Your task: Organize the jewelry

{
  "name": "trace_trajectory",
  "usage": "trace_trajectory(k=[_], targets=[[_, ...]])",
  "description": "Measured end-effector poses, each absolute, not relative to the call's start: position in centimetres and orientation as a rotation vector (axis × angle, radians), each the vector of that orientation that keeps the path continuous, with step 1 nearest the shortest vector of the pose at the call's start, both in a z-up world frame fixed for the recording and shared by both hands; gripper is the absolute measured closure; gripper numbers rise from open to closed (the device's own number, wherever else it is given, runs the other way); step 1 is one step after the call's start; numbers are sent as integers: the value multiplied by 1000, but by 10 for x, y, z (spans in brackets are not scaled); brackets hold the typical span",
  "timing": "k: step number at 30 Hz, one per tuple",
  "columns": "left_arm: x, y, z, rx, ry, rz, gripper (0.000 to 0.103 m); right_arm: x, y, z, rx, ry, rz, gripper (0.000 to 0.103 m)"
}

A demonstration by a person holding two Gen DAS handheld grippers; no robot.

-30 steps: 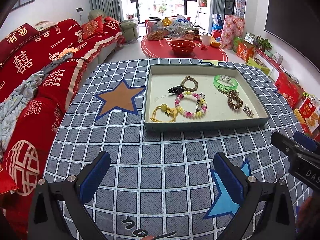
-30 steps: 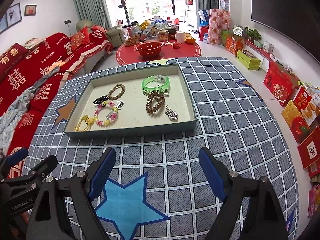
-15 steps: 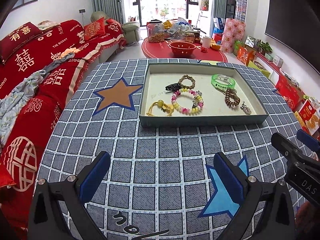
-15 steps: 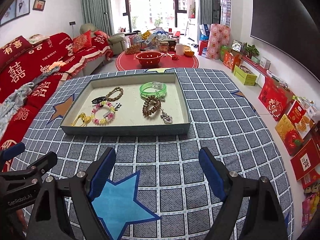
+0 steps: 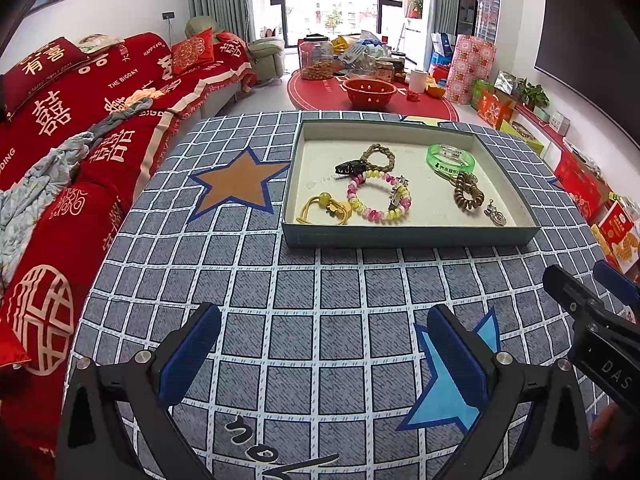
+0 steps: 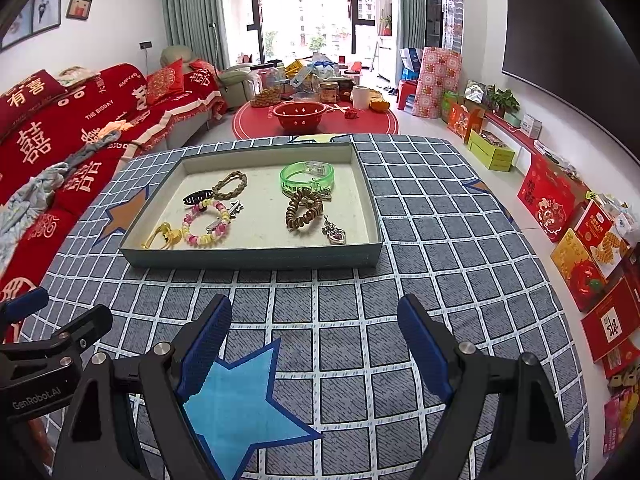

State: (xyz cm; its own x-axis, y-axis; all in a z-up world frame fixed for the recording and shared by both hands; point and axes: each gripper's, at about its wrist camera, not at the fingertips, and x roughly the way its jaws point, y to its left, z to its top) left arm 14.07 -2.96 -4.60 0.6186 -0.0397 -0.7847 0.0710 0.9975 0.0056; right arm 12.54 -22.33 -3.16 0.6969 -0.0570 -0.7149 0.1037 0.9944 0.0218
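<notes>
Tray [image 5: 408, 236]: your landmark; it sits on the checked tabletop [image 5: 304, 320], and every piece of jewelry lies loose inside it.
Left tongs [image 5: 320, 356]: spread apart and empty, hovering over the tabletop on the near side of the tray.
Right tongs [image 6: 316, 344]: also apart, nothing between them, on the near side of the tray too.
Bangle [image 6: 307, 176]: at the tray's far right; it looks like stiff, smooth plastic and will likely slip, so pinch across its band, not over the whole ring.
Coil tie [image 6: 303, 210]: just nearer than the bangle, touching it; springy and soft, take one loop.
Charm [image 6: 335, 234]: near the tray's front right wall; small, hard and flat, so expect a fiddly pick from its edges.
Bead bracelet [image 5: 379, 196]: tray centre-left; looks light and floppy, and a clip [image 5: 396, 196] lies across it, so lift that first or the two may tangle.
Hair claw [image 5: 352, 167]: just beyond the beads, touching the braided band [image 5: 378, 158]; rigid, grip its body.
Yellow tie [image 5: 326, 210]: tray's near left corner; limp, take it by the bead.
</notes>
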Motion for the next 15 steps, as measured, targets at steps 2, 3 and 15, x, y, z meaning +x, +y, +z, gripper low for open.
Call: trace_trajectory(k=[2,3,15], targets=[[141,-30,-46,38,902,-65,0,126,-223,-31,62,795,-90,16],[141,-30,-46,38,903,-65,0,126,-223,-31,62,795,-90,16],[141,-30,-46,38,903,-64,0,126,-223,-31,62,795,-91,16]])
